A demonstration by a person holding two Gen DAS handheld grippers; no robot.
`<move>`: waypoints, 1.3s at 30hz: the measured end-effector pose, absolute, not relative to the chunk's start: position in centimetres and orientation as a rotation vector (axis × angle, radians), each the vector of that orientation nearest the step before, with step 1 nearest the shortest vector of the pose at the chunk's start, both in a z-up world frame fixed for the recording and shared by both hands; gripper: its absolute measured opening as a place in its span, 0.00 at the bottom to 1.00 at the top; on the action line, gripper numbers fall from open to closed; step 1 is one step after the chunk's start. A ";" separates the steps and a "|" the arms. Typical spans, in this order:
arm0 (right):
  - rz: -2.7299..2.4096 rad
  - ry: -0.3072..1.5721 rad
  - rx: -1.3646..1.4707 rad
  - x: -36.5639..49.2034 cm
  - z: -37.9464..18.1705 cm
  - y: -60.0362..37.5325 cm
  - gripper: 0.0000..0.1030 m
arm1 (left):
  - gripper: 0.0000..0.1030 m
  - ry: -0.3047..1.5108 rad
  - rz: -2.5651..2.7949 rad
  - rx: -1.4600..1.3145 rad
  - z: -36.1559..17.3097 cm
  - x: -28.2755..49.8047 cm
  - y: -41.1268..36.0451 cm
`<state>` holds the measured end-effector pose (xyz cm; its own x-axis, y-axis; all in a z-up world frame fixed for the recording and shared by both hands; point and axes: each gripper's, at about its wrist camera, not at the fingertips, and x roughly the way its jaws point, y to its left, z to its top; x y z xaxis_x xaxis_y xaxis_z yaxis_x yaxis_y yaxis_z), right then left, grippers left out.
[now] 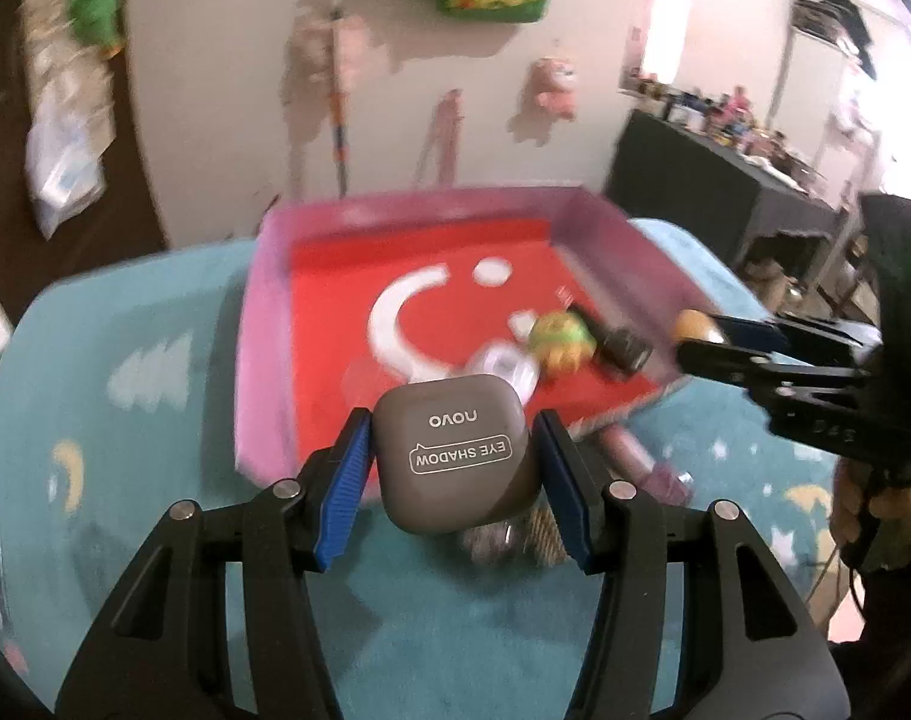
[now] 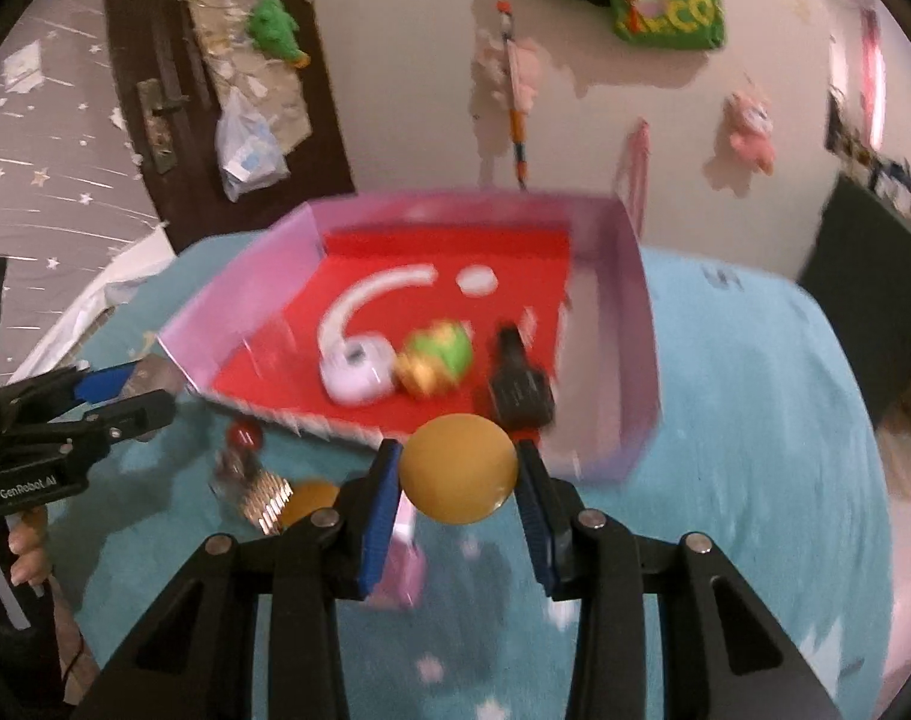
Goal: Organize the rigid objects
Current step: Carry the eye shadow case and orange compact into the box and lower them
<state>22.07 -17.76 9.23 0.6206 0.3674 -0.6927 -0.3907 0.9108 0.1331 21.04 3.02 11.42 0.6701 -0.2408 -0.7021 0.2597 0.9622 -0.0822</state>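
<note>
The left gripper (image 1: 452,468) is clamped on a grey-brown rounded plastic eye-shadow case (image 1: 452,453); the case sits between its blue pads. The right gripper (image 2: 458,498) is clamped on a round mustard-yellow ball (image 2: 458,468), just before the pink-walled red tray (image 2: 641,324).

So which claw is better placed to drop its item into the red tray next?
Probably the right claw: its yellow ball hangs at the tray's near edge, while the left claw's eyeshadow case sits further back.

My left gripper (image 1: 452,468) is clamped, both blue pads pressed against the sides of a grey case (image 1: 455,450), held off the surface. My right gripper (image 2: 458,480) is likewise closed around a yellow ball (image 2: 458,468). The two grippers sit side by side, near each other.
</note>
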 end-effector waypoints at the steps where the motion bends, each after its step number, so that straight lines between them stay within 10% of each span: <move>1: 0.448 0.787 -0.036 22.9 9.8 -17.4 0.39 | 0.51 0.791 -0.291 0.045 11.8 22.1 2.7; 39: 0.601 1.169 -0.280 39.8 3.6 -10.3 0.39 | 0.51 1.212 -0.444 0.265 4.0 38.3 0.2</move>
<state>39.79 -10.29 3.63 0.2586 0.2951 -0.9198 -0.5760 0.8115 0.0985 38.34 0.18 4.04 0.2808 -0.1877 -0.9413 0.4646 0.8847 -0.0378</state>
